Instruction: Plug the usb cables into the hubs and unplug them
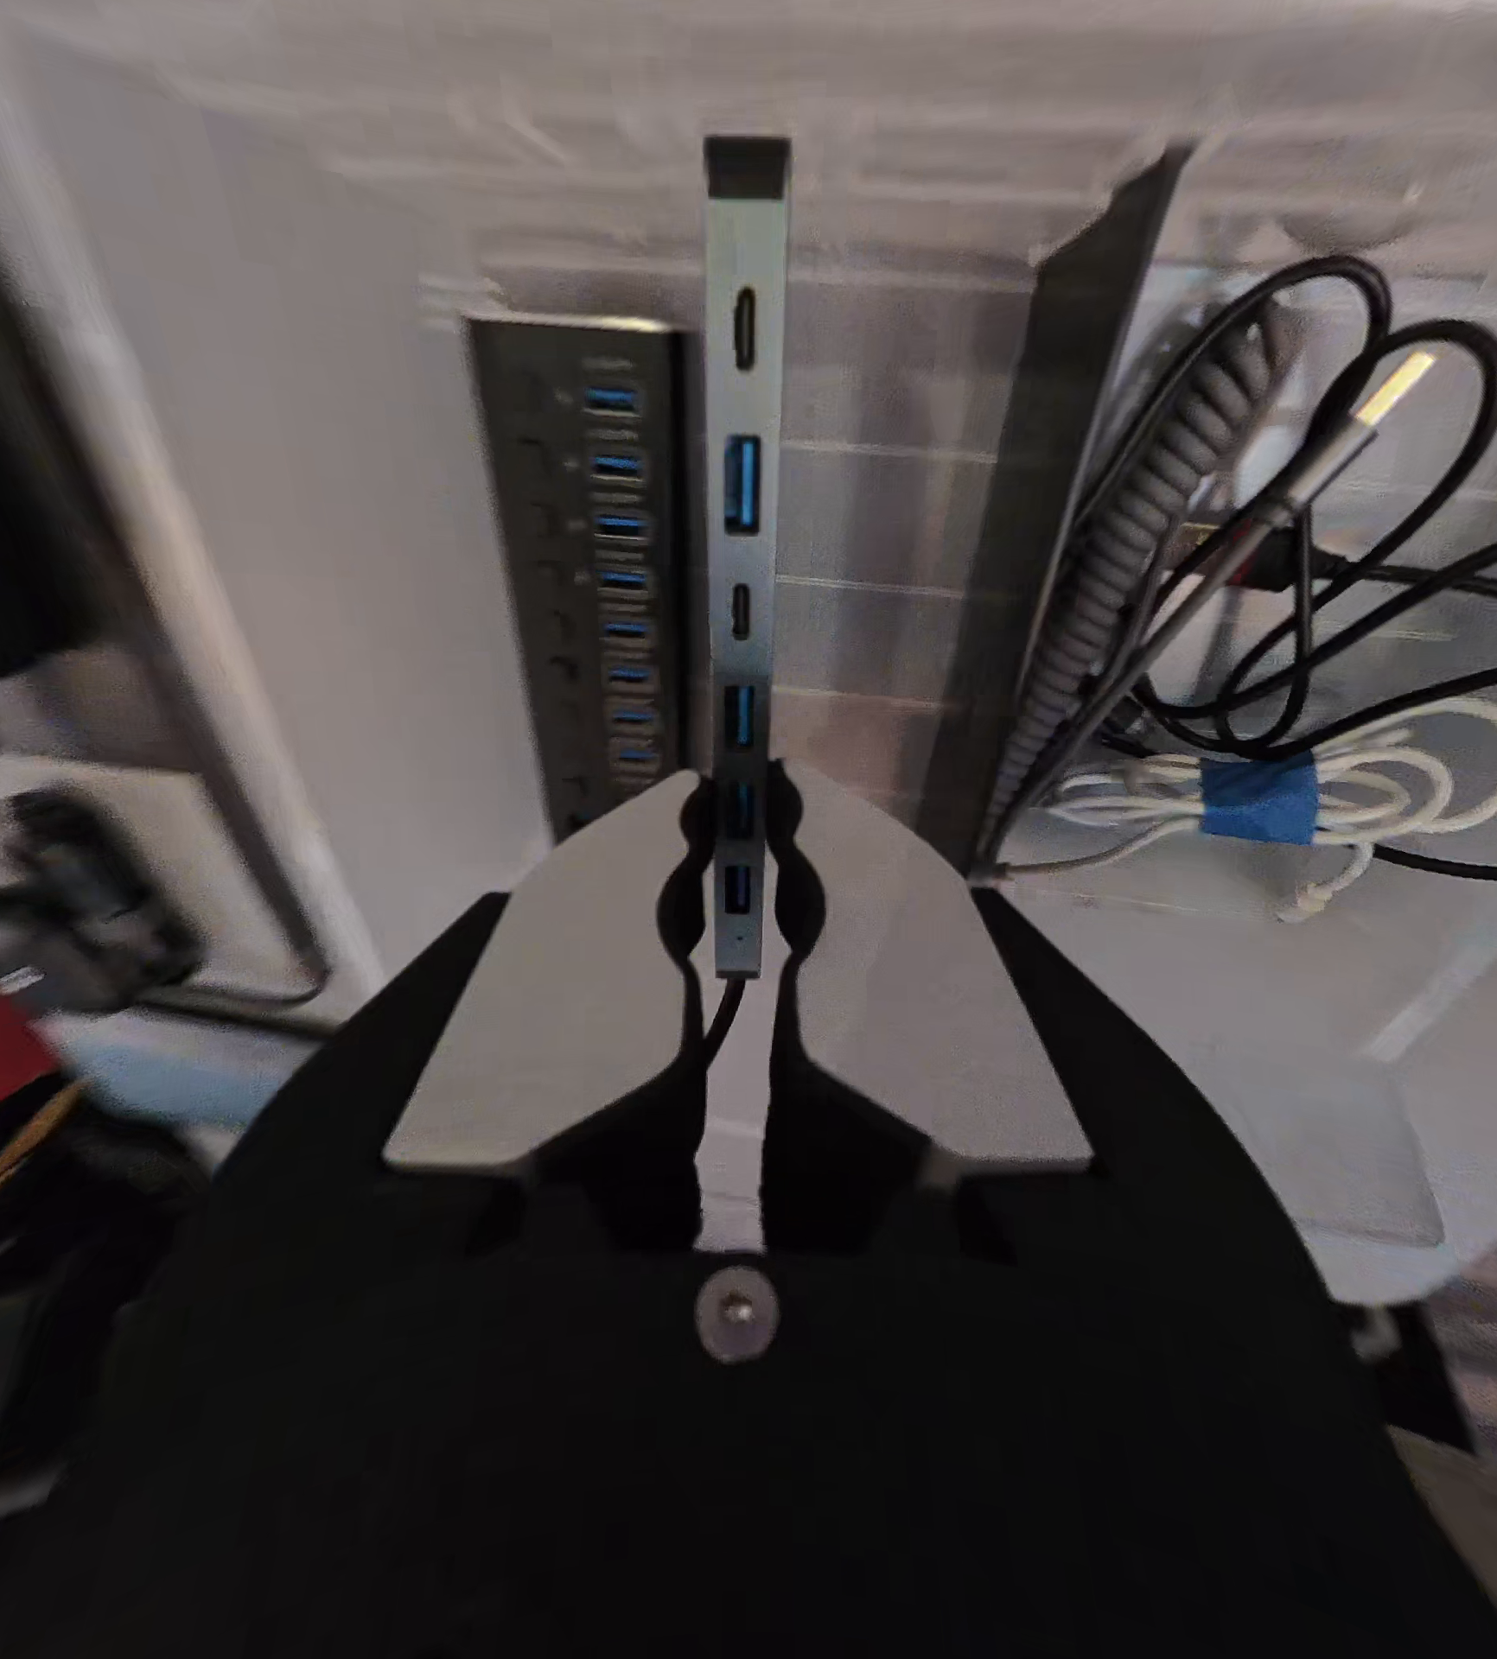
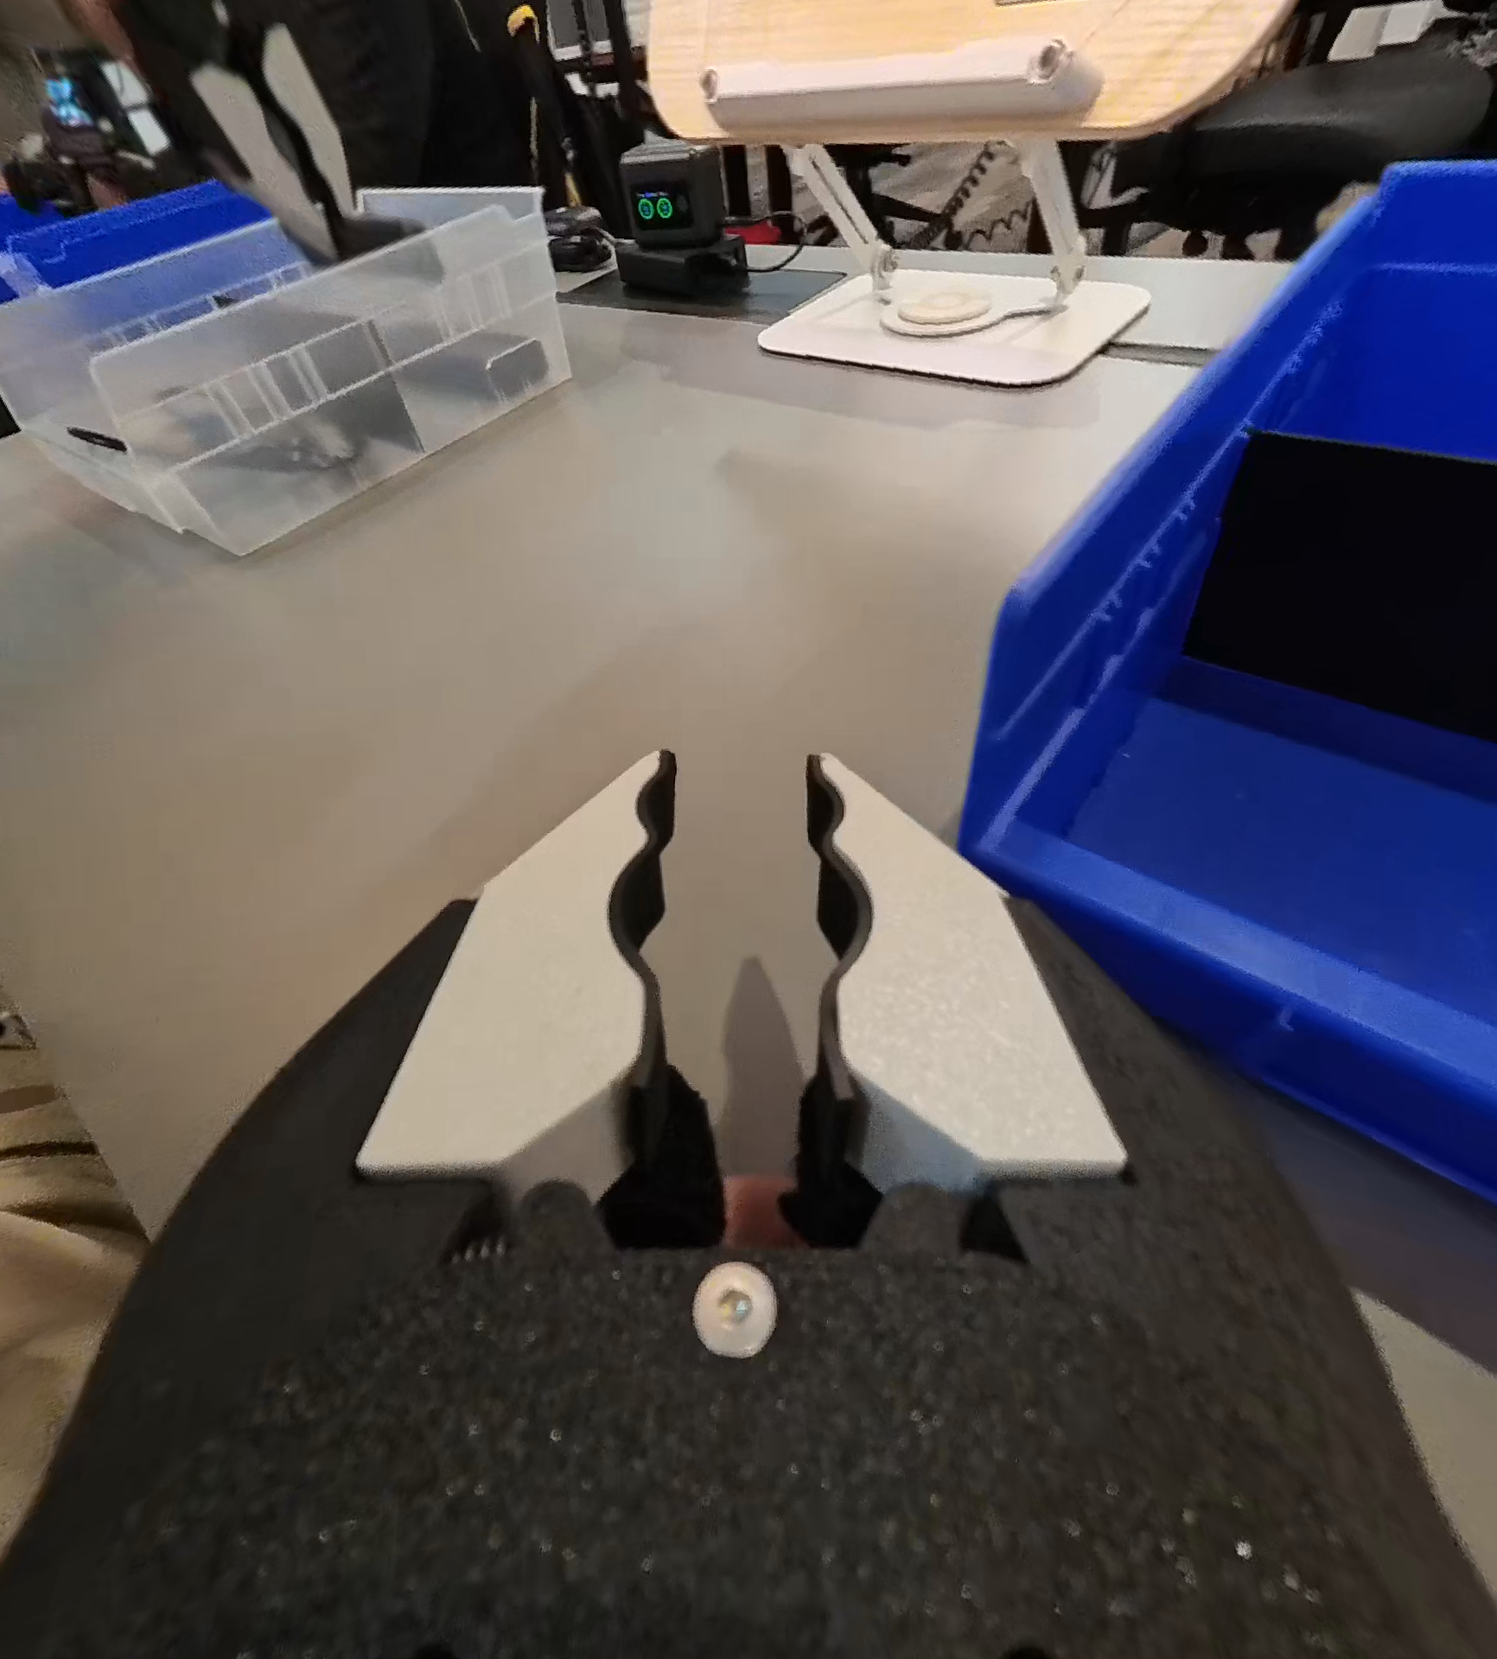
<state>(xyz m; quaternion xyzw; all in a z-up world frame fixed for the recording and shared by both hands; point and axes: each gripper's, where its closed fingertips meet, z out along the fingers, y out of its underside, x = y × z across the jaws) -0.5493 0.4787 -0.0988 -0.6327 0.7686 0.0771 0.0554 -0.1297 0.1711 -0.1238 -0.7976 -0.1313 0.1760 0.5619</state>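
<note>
My left gripper (image 1: 741,781) is shut on the near end of a slim grey USB hub (image 1: 745,404) and holds it on edge over a clear plastic bin, its row of ports facing me. A black multi-port hub (image 1: 601,574) with several blue ports lies in the bin just left of it. A silver USB-A plug (image 1: 1373,431) on a grey cable sticks up among tangled black cables (image 1: 1320,628) in the right compartment. My right gripper (image 2: 740,772) is open and empty, low over the grey table. The left gripper shows far off over the clear bin (image 2: 278,395) in the right wrist view.
A black divider (image 1: 1059,503) splits the bin. A grey coiled cable (image 1: 1176,539) and a white cable bundle with blue tape (image 1: 1257,799) lie right of it. A blue bin (image 2: 1320,718) stands right of my right gripper. A white stand (image 2: 951,323) sits at the table's back. The left gripper's tips are roughly 55 cm from the right gripper's.
</note>
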